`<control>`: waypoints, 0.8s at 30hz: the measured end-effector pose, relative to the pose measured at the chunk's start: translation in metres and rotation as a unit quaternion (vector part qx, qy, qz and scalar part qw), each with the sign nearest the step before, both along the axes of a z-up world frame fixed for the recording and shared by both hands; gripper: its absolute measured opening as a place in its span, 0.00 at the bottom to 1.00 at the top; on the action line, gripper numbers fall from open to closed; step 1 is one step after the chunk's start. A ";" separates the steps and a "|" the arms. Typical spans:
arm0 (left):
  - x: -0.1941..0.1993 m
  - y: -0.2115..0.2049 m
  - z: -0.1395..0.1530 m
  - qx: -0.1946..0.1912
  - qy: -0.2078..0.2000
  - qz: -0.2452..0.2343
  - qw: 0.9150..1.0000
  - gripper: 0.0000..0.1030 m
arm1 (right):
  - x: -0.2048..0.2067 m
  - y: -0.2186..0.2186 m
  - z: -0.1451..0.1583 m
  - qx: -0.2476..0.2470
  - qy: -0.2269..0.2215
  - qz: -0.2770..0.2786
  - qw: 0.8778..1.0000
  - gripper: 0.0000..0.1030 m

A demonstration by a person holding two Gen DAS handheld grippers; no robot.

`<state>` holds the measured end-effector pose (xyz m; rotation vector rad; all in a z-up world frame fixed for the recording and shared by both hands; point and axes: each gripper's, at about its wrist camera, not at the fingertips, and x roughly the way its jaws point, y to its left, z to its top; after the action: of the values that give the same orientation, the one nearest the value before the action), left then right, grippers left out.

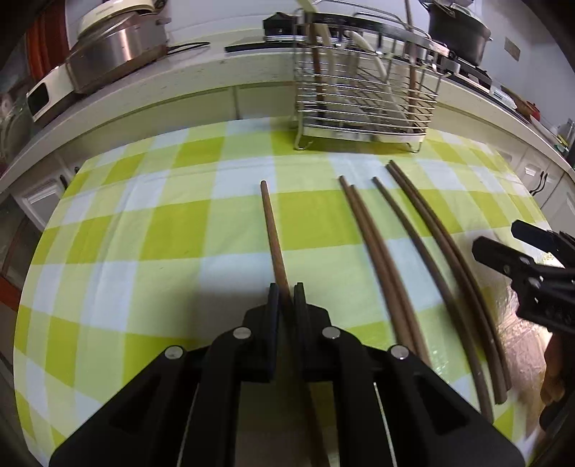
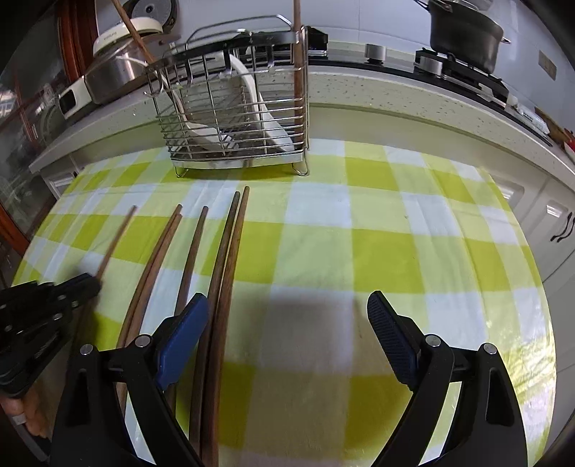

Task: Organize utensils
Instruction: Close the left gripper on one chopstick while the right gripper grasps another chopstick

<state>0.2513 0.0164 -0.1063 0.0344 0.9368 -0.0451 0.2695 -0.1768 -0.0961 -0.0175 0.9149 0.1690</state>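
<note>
My left gripper (image 1: 286,289) is shut on one brown chopstick (image 1: 271,222), whose far end points toward the wire utensil rack (image 1: 363,118). Several more brown chopsticks (image 1: 381,258) lie side by side on the checked cloth to its right. In the right wrist view my right gripper (image 2: 287,301) stands open just above the cloth. The rightmost pair of chopsticks (image 2: 230,258) runs just inside its left finger (image 2: 187,323), untouched by the pads. The rack (image 2: 233,143) holds white utensils and an upright wooden stick. The left gripper (image 2: 88,283) shows at the left edge with its chopstick (image 2: 115,237).
A green and white checked tablecloth (image 2: 395,251) covers the table. Behind it runs a counter (image 2: 395,93) with a black pot (image 2: 463,32) on a stove and a steel cooker (image 1: 118,54). Part of a hand (image 2: 25,413) appears at the lower left.
</note>
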 end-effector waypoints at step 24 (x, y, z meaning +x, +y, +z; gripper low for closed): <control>-0.002 0.028 0.000 -0.017 0.008 0.013 1.000 0.11 | 0.030 0.015 -0.011 -0.044 0.040 0.039 0.997 0.51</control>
<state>0.2489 0.0440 -0.1065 -0.0085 0.9516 -0.0372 0.2999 -0.1615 -0.1071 -0.1290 1.0015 0.2028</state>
